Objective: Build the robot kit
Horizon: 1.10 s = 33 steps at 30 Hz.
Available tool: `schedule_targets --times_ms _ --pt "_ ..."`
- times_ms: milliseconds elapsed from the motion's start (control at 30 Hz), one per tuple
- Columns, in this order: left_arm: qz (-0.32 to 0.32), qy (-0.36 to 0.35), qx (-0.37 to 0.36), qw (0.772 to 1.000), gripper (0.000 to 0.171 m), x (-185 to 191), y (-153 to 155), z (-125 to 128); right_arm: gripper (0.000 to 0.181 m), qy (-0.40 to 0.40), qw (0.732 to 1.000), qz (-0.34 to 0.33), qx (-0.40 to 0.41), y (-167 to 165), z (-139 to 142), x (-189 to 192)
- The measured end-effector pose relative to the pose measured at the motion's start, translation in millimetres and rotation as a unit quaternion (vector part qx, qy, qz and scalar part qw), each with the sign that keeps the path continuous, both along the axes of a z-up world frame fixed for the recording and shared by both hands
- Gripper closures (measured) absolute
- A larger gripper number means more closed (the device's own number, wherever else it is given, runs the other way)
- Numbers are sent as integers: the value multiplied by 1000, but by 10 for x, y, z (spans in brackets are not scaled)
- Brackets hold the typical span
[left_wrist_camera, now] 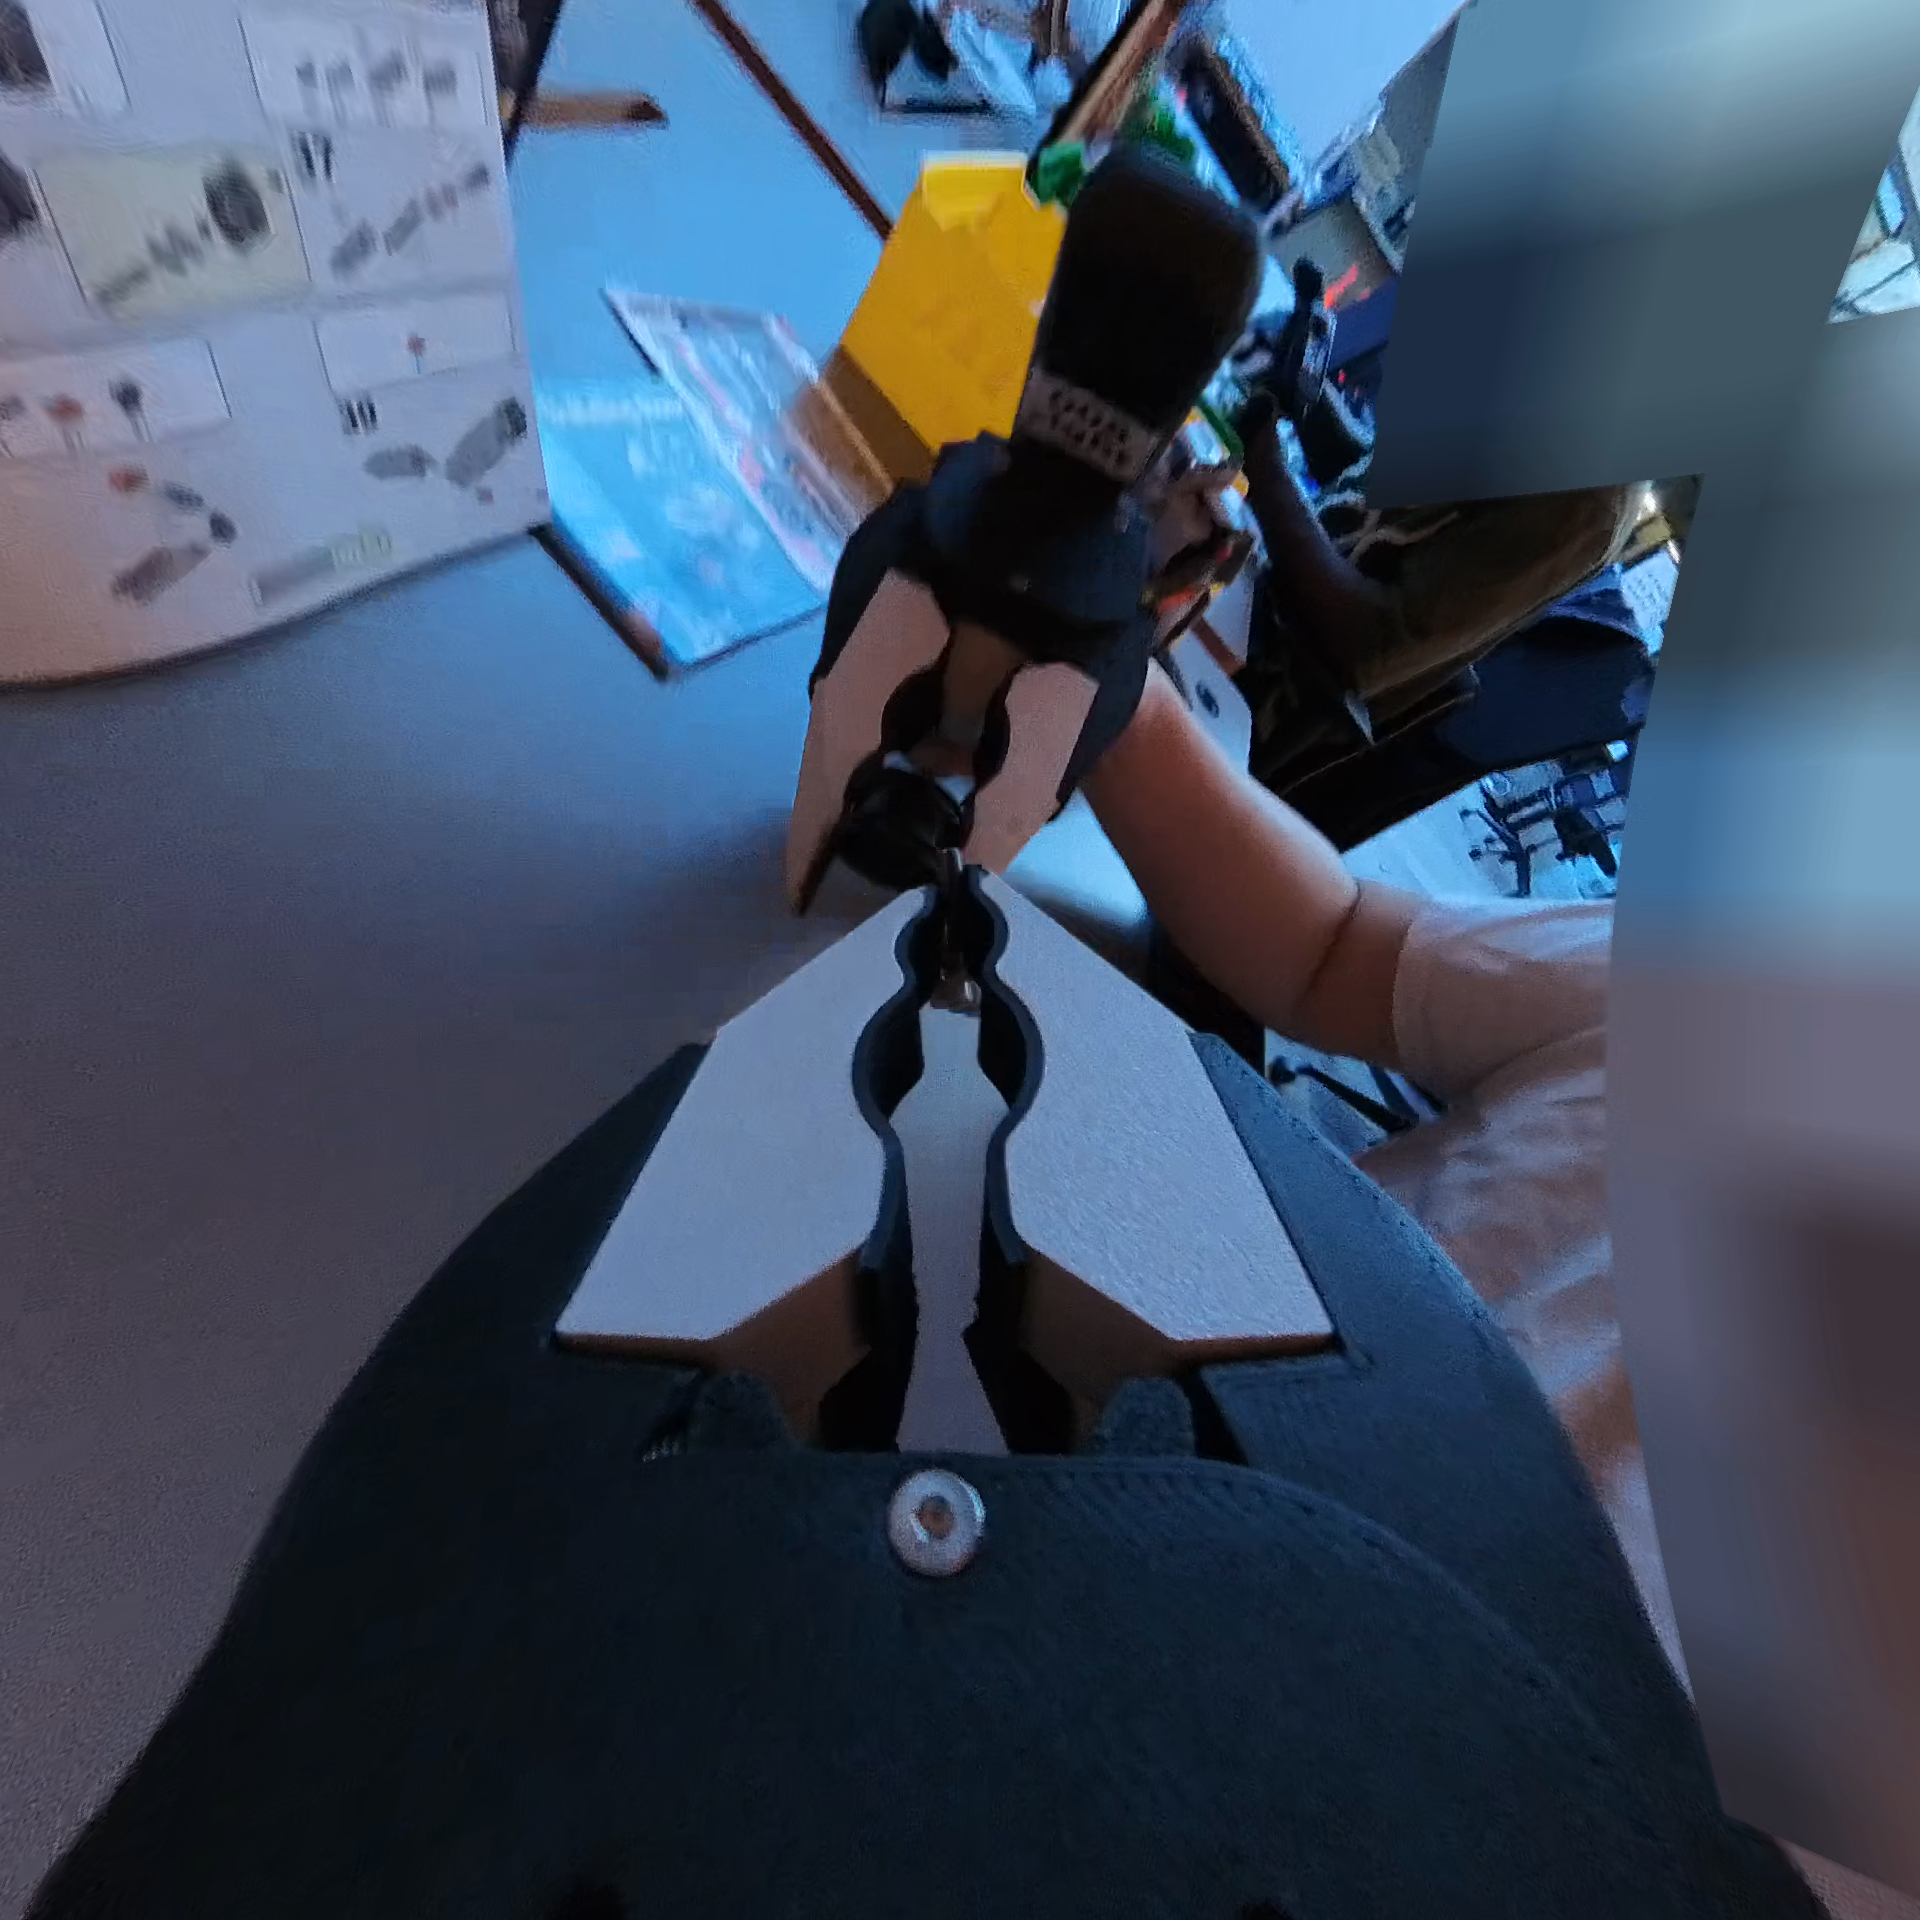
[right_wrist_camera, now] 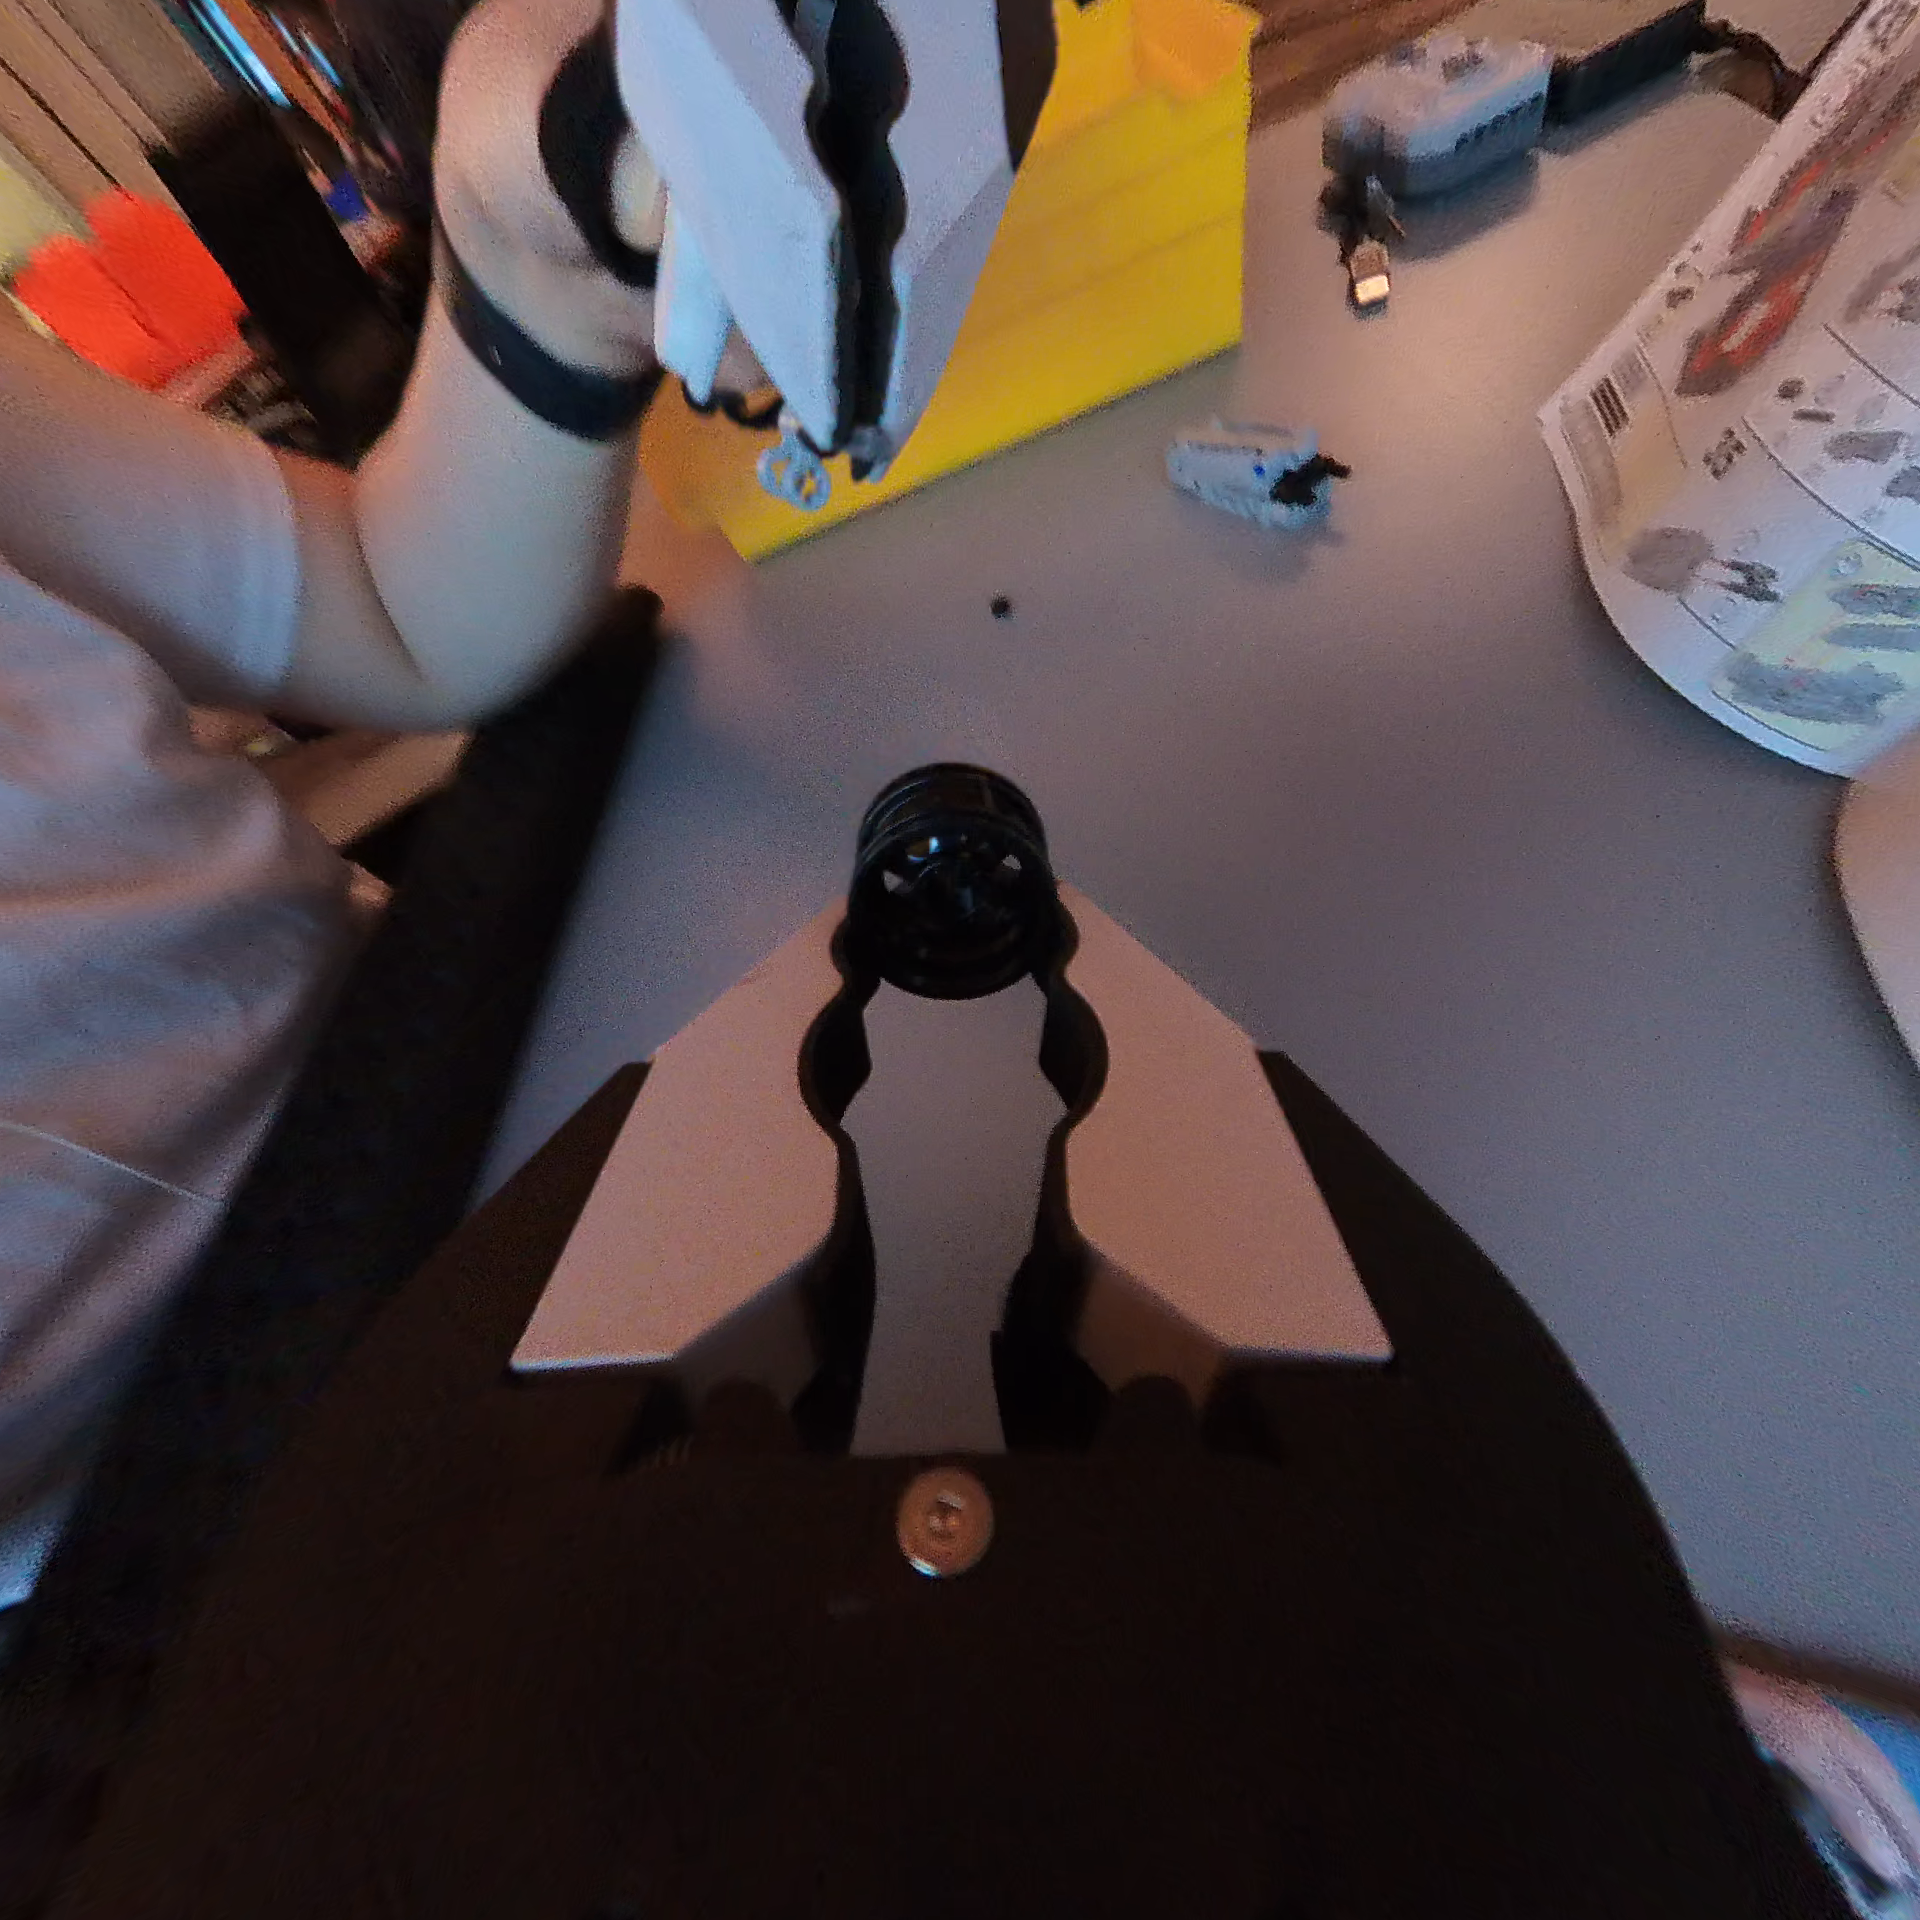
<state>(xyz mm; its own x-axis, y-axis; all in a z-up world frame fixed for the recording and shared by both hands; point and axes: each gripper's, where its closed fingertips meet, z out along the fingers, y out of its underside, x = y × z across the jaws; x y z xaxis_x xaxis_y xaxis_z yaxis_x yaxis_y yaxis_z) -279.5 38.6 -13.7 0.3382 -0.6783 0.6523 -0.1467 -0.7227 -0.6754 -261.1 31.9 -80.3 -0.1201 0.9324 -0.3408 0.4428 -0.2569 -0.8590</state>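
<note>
My right gripper (right_wrist_camera: 948, 935) is shut on a small black spoked wheel rim (right_wrist_camera: 948, 883) and holds it above the grey table (right_wrist_camera: 1351, 831). My left gripper (left_wrist_camera: 954, 914) is shut on a small thin grey part (left_wrist_camera: 951, 982) pinched near its fingertips. In the left wrist view the right gripper (left_wrist_camera: 914, 831) comes in from ahead, and the wheel rim (left_wrist_camera: 899, 826) sits just off my left fingertips, almost touching the grey part. In the right wrist view the left gripper (right_wrist_camera: 831, 416) hangs at the upper left with the grey part (right_wrist_camera: 795, 473) at its tip.
A yellow box (right_wrist_camera: 1101, 260) stands at the back of the table. A small grey brick assembly (right_wrist_camera: 1247, 478), a tiny black piece (right_wrist_camera: 1000, 606) and a grey block with a cable (right_wrist_camera: 1434, 135) lie beyond. A printed instruction sheet (right_wrist_camera: 1766, 416) lies at the right. A person's arm (left_wrist_camera: 1299, 914) is close. Tip to tip, the grippers are about 7 cm apart.
</note>
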Motion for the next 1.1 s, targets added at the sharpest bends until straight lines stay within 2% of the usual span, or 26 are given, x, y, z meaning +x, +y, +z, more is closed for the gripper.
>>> schedule_targets --times_ms 100,200,267,300,367,433,567,700,867,933,1033,1100 --pt "-14 21 -24 999 171 -15 6 -209 153 26 999 15 -35 -25 30 26" --pt "-33 25 -41 998 171 48 -29 -316 153 24 998 9 -53 27 -20 57" --pt "-38 36 -42 998 171 66 -41 -367 153 -21 1000 -2 -23 57 -143 86" --pt "-41 42 -40 997 171 65 -46 -389 153 -62 998 -17 21 111 -244 107" --pt "-39 49 -37 997 171 55 -38 -407 153 -175 975 -31 132 198 -472 210" --pt "-34 56 -38 997 170 25 -21 -432 153 -252 946 -41 202 251 -577 277" --pt "-24 74 -43 996 171 -49 9 -492 152 -321 921 -38 217 207 -701 303" --pt "-25 78 -45 996 170 -68 -6 -495 150 -351 915 -26 197 147 -817 350" --pt "-31 82 -45 995 170 -55 -28 -509 139 -330 929 -17 166 117 -811 366" --pt "-37 80 -47 995 171 -33 -42 -517 137 -298 943 -13 151 94 -717 337" --pt "-56 61 -58 995 170 26 -100 -492 136 -187 969 -23 160 98 -348 162" --pt "-82 41 -66 994 171 70 -181 -444 142 -93 978 -18 186 36 -17 23"
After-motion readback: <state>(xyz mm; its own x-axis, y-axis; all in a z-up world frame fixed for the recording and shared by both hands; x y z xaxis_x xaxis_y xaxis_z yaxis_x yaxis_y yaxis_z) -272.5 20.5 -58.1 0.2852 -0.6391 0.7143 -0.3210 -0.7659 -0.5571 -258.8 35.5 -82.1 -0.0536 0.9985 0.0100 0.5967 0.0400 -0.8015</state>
